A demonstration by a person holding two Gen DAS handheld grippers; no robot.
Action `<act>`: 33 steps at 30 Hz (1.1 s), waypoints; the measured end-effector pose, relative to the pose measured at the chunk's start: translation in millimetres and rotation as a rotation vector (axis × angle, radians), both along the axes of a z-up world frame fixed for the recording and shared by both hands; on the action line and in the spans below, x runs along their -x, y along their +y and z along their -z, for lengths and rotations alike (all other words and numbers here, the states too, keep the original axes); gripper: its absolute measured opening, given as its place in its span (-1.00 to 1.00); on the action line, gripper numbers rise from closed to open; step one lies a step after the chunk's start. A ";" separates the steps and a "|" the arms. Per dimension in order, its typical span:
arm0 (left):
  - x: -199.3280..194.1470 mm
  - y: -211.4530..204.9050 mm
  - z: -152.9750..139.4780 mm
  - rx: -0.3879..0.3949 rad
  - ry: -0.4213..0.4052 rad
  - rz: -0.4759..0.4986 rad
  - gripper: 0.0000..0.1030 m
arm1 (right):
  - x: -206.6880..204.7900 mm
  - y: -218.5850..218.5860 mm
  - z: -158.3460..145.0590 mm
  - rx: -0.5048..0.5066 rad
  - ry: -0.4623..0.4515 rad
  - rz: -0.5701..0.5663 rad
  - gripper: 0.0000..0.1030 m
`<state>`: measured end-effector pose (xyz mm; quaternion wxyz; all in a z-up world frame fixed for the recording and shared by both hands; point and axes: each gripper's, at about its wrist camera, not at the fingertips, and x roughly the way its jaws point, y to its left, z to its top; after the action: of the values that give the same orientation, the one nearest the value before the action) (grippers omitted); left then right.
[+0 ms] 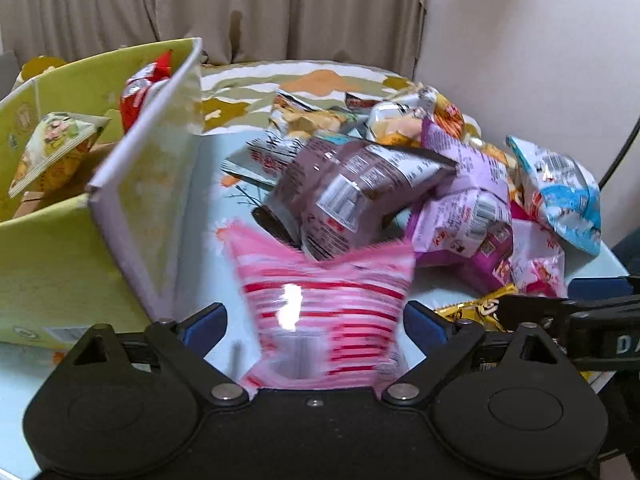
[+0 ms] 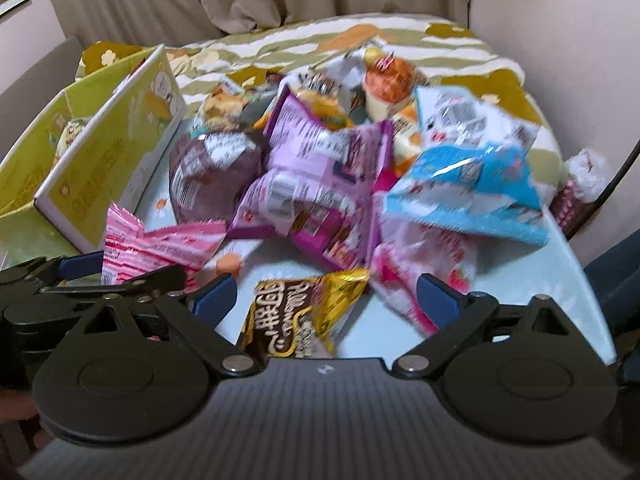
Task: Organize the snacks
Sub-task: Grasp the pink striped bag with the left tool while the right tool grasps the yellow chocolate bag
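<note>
While both jaws stand wide, pink striped pkt [image 1: 324, 320] lies btwn left hand-held gripper [image 1: 316, 322] fingers; gold-brown pkt [image 2: 304, 316] btwn right hand-held gripper [image 2: 326, 300] fingers. Yellow-green box [image 1: 52, 248] left w/ snacks inside; snack pile [image 2: 320, 168] on far bench [image 2: 520, 300].

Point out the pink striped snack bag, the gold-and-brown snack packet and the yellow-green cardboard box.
Pink striped snack bag [image 1: 320, 312], left wrist view, striped middle.
Gold-and-brown snack packet [image 2: 296, 316], right wrist view, brown printed face.
Yellow-green cardboard box [image 1: 52, 264], left wrist view, near outer wall.
</note>
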<state>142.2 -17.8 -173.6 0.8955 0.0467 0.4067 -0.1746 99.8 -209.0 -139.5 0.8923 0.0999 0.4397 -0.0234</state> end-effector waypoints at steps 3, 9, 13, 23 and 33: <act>1.0 -5.8 6.3 -0.022 0.021 0.024 0.55 | -0.7 2.4 6.2 -0.006 0.014 -0.005 1.00; 3.1 -5.6 8.6 -0.042 0.027 0.033 0.44 | -0.8 3.4 17.1 -0.031 0.044 -0.016 0.88; 4.1 -7.0 6.6 -0.059 0.023 0.042 0.40 | -2.4 6.5 23.5 -0.040 0.058 -0.025 0.70; 1.9 -0.8 4.3 -0.067 0.037 0.019 0.38 | -6.4 11.6 31.1 -0.028 0.080 -0.044 0.39; 13.6 -0.4 -21.4 -0.064 -0.004 0.002 0.37 | -0.9 9.4 19.9 -0.045 0.071 -0.044 0.33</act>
<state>128.6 -18.1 -152.2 0.8942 0.0761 0.4102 -0.1622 100.7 -199.6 -159.4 0.8738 0.1092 0.4738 0.0027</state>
